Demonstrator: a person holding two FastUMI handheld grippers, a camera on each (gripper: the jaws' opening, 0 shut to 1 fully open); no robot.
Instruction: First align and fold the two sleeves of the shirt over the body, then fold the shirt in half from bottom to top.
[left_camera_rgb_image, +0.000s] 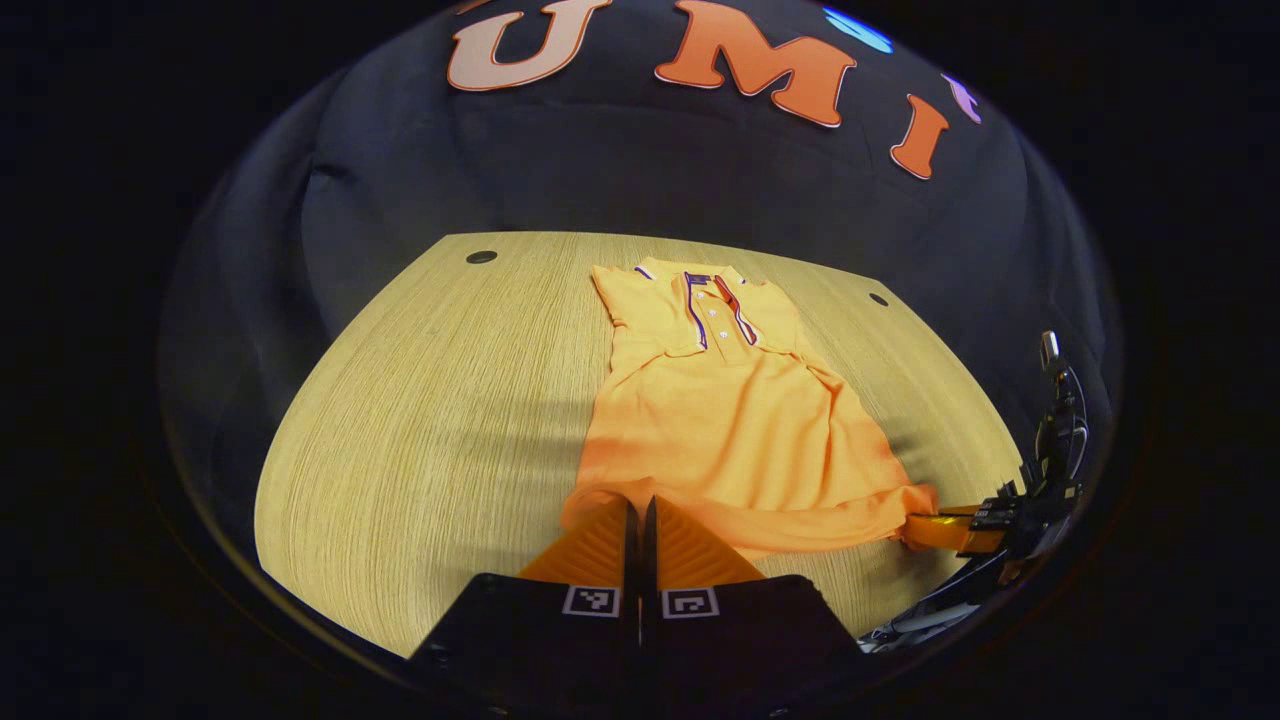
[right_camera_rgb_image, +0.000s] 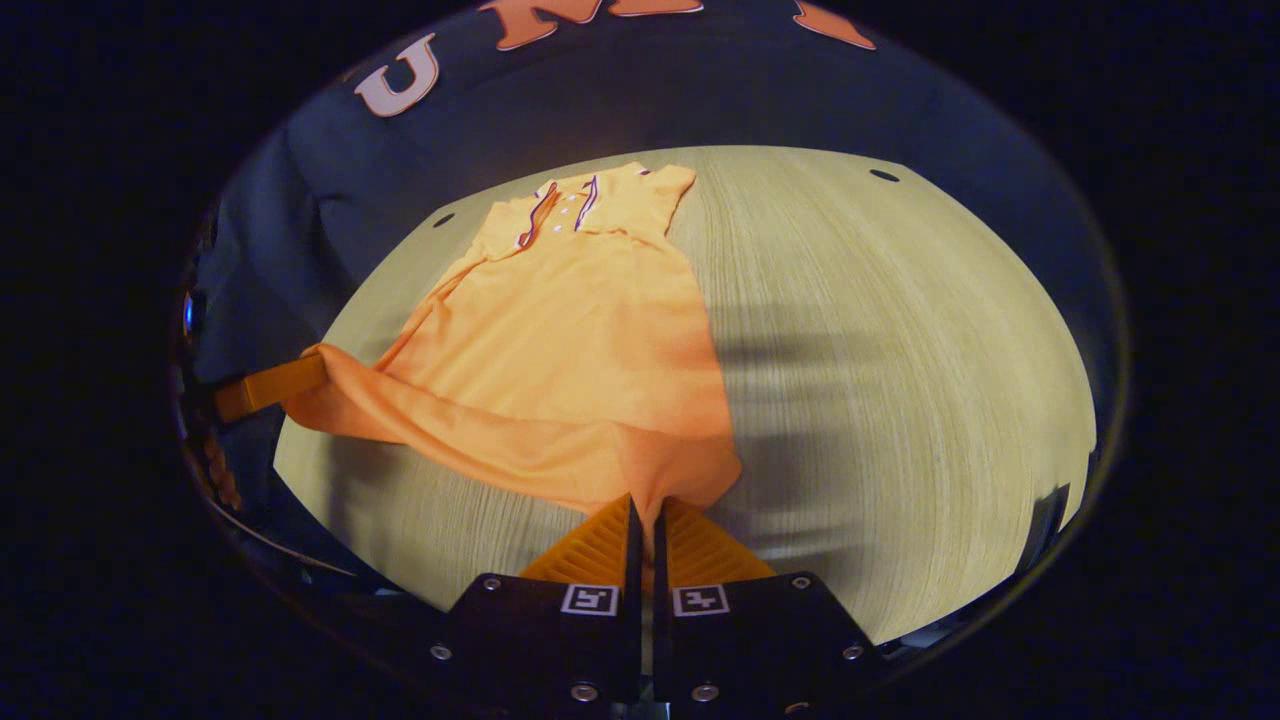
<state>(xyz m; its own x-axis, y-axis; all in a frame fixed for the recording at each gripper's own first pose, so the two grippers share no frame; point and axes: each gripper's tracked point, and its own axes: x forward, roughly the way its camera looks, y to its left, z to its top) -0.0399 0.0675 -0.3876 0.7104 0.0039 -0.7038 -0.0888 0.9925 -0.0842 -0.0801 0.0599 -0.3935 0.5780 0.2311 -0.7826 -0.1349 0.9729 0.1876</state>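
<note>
We see the shirt (left_camera_rgb_image: 730, 420) lying collar-away on the wooden table (left_camera_rgb_image: 420, 420), its sleeves folded in. Its bottom hem is lifted near the table's front edge, both corners pinched: one by our left gripper (left_camera_rgb_image: 640, 510), one by our right gripper (right_camera_rgb_image: 645, 505).

Dim booth — sharp, fisheye-bent edges

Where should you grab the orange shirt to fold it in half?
Grab the shirt by its two bottom corners, coming in low from the near table edge. The sleeves look folded in already and the collar lies far away, so the hem is nearest. The left gripper and right gripper each pinch a hem corner, lifting it slightly.
</note>
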